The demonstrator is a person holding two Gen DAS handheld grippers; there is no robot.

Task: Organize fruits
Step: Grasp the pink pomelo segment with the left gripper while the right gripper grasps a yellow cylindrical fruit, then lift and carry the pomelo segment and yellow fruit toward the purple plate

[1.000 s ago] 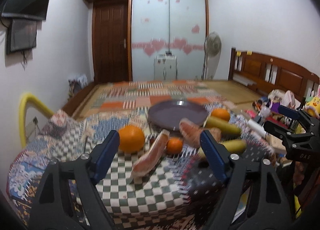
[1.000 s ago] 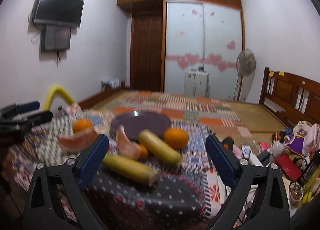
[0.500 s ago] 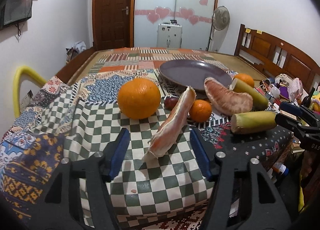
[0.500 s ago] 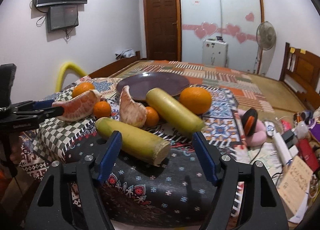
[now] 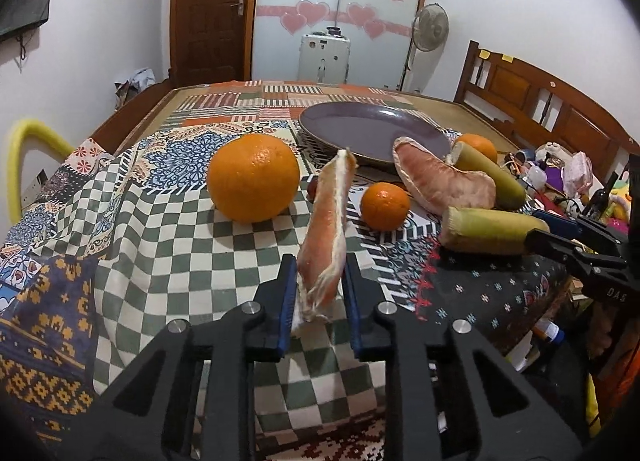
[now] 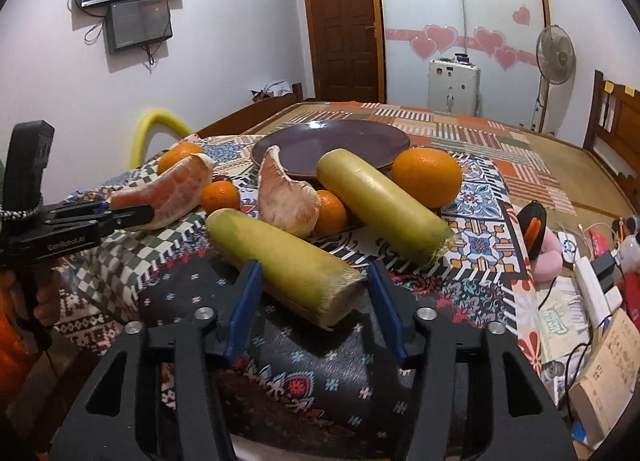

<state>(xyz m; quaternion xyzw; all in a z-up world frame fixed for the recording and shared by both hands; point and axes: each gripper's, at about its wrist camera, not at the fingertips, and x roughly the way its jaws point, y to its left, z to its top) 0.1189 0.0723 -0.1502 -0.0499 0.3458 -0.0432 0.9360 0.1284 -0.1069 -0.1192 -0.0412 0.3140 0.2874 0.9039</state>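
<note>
Two grippers: both are working the fruit pile.
Left gripper [image 5: 318, 293]: closing snugly on the pomelo segment [image 5: 326, 229] between its pads.
Right gripper [image 6: 314, 293]: jaws parted, straddling the sugarcane piece [image 6: 280, 257], apparently not yet clamping.
Ahead: purple plate [image 5: 320, 129] lying beyond the fruit, likely the drop spot; lifting comes next.

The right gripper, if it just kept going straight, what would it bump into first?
Most likely the near yellow-green cut stalk lying on the dark patterned cloth. Its cut end already sits between the open right gripper fingers, so contact would come almost at once, though the exact gap is unclear.
</note>
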